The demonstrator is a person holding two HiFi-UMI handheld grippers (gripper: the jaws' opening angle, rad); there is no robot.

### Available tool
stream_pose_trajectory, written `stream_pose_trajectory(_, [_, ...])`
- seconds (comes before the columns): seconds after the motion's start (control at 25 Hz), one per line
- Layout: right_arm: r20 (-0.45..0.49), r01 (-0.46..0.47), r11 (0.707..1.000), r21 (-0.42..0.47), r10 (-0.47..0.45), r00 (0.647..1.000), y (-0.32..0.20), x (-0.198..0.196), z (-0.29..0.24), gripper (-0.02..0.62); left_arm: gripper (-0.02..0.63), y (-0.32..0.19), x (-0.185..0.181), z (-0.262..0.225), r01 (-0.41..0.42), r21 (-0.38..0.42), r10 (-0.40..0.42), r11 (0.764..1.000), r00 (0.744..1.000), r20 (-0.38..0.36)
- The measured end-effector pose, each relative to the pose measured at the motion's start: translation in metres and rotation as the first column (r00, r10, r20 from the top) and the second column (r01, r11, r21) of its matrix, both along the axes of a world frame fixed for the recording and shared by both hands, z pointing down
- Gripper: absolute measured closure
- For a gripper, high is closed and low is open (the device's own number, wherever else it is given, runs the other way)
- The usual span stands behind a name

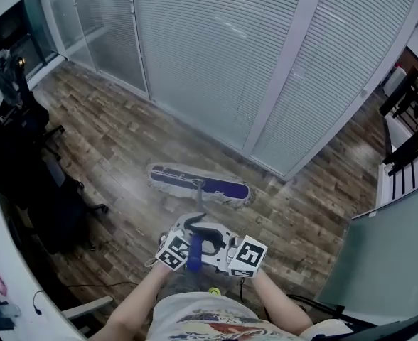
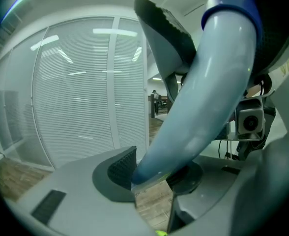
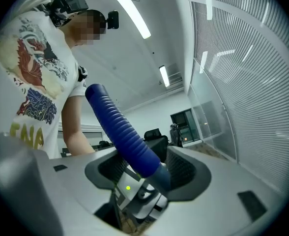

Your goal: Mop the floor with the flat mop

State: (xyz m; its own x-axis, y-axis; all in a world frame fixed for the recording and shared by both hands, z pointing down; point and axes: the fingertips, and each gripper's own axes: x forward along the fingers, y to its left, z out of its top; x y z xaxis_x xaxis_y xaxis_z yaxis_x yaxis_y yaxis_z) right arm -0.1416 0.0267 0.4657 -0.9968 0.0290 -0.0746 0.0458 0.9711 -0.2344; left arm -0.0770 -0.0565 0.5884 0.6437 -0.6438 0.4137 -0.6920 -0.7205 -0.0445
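The head view is taken from above and angled steeply down onto the wooden floor [image 1: 124, 141], with the flat mop [image 1: 198, 183] well below and the blinded glass wall [image 1: 223, 62] ahead. The left gripper view is taken from just behind the left gripper [image 2: 154, 173] and faced roughly level at that wall, the mop handle [image 2: 218, 82] very near the lens. The right gripper view is taken along the right gripper [image 3: 149, 173] and faced back and upward at the person's shirt [image 3: 31, 82] and the ceiling [image 3: 149, 73]. The handle and the blinded wall are shared by all three views.
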Motion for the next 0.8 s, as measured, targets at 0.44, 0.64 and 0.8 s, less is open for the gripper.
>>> stream_pose_trajectory(0.44, [0.054,0.101,0.995,0.01,-0.101,0.993,0.173,0.087,-0.012,0.353,0.48,0.17,0.074,-0.006,0.131,-0.025,-0.131,0.991,0.991,-0.012])
stream_pose_trajectory(0.64, [0.064,0.153,0.988,0.027,-0.154,0.986,0.21,0.099,-0.013,0.353,0.48,0.205,0.084,-0.002,0.167,-0.03,-0.167,0.986,0.986,-0.009])
stream_pose_trajectory(0.8, [0.088,0.162,0.986,0.028,-0.163,0.983,0.198,0.102,-0.012,0.353,0.48,0.193,0.085,0.001,0.177,-0.028,-0.178,0.984,0.984,-0.017])
